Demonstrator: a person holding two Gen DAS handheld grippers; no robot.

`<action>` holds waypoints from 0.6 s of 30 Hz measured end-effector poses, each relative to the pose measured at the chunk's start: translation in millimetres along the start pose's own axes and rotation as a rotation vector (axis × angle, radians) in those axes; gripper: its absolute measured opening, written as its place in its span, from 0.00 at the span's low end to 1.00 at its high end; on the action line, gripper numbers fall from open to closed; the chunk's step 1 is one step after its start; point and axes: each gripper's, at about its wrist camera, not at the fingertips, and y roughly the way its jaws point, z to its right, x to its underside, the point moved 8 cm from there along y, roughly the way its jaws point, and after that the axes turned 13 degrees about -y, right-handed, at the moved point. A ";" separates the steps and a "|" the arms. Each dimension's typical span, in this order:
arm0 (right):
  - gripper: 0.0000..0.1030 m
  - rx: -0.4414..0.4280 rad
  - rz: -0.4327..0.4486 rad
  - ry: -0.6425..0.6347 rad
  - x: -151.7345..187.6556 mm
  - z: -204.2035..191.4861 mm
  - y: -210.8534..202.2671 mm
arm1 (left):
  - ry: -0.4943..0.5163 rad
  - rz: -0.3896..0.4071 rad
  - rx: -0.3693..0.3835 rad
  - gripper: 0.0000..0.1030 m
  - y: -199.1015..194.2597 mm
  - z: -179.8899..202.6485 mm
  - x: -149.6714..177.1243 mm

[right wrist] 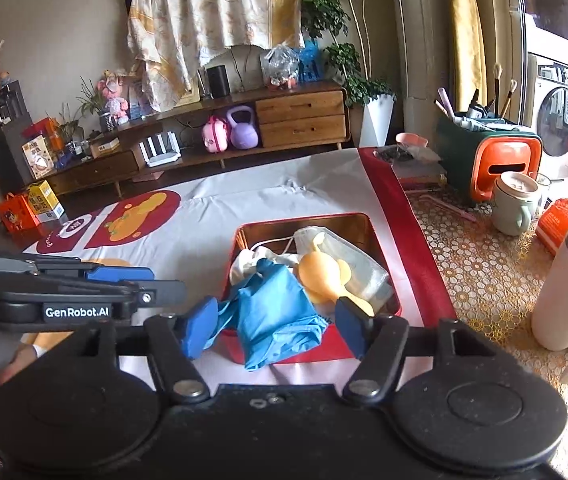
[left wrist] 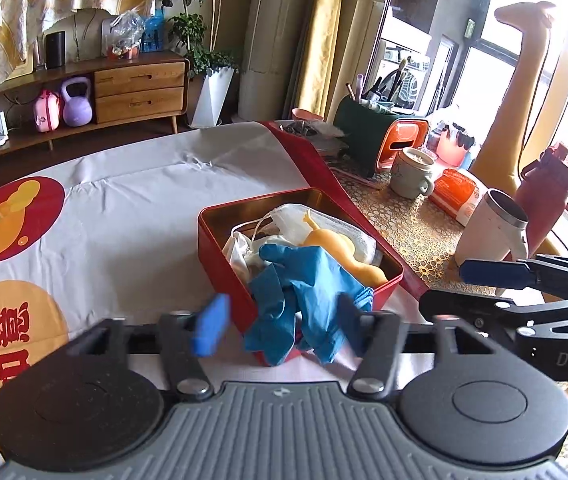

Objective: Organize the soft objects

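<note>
Each of the 2 fisheye views sits on its own tongs and looks forward and downward along the blue-padded fingers, close above the desk (left wrist: 132, 208), with the red tin (left wrist: 220, 248) of soft things just beyond the fingertips. The left wrist view faces the tin from its near left corner and catches the right tongs (left wrist: 495, 288) entering at its right edge, while the right wrist view faces the tin more squarely and catches the left tongs (right wrist: 140, 284) at its left edge. Both share the tin, the white-and-red cloth (right wrist: 212, 220), the wooden sideboard (right wrist: 299, 118) and the cluttered right end of the desk.
</note>
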 end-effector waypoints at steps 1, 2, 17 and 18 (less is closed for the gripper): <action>0.67 0.002 0.009 -0.004 0.8 -1.7 -2.9 | -0.003 0.000 0.003 0.73 -2.7 -0.9 2.0; 0.67 0.004 0.017 -0.007 2.1 -3.7 -6.0 | -0.005 0.005 0.006 0.73 -6.1 -2.0 4.0; 1.00 0.009 0.123 -0.041 17.6 -24.2 -40.7 | -0.027 0.070 0.032 0.91 -48.6 -11.8 23.4; 1.00 0.010 0.130 -0.044 18.5 -25.2 -42.5 | -0.030 0.063 0.028 0.94 -49.3 -12.3 25.0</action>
